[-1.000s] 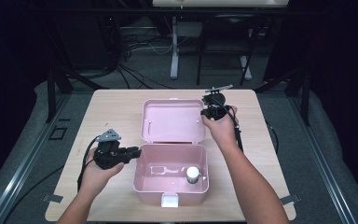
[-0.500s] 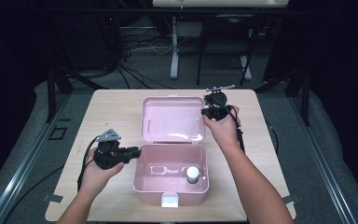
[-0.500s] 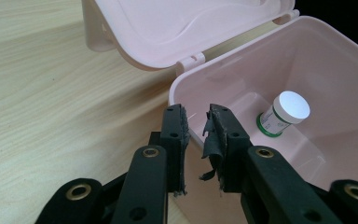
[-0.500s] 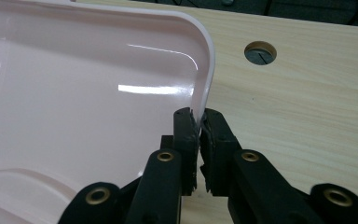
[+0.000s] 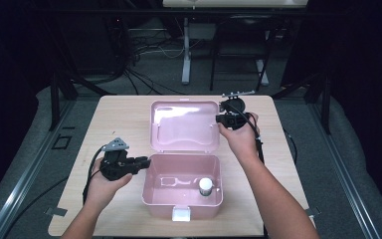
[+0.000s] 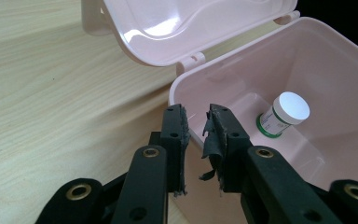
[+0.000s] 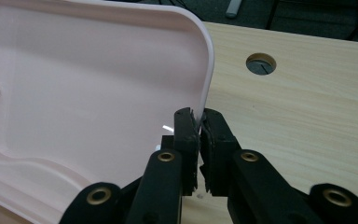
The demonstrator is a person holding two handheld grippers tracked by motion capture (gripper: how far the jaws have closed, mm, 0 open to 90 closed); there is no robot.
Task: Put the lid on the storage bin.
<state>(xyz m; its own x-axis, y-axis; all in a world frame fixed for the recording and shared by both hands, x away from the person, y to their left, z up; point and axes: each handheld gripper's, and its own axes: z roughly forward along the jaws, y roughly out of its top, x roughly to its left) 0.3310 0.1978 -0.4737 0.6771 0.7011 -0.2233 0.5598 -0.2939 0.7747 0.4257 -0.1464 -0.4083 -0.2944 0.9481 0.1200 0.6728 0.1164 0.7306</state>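
Meanwhile, little had shifted over the last second: the right gripper [image 7: 199, 122] stayed pinched on the edge of the pink box's lid [image 5: 184, 124], upright behind the box [image 5: 154, 194], while the left gripper [image 6: 196, 122] held steady, narrowly parted astride its left wall.

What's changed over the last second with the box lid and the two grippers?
Almost nothing. The right gripper stays clamped on the right edge of the lid, which stands at the same open angle. The left gripper still straddles the left wall of the box, its pads apart from the wall. The bottle lies in the same spot inside.
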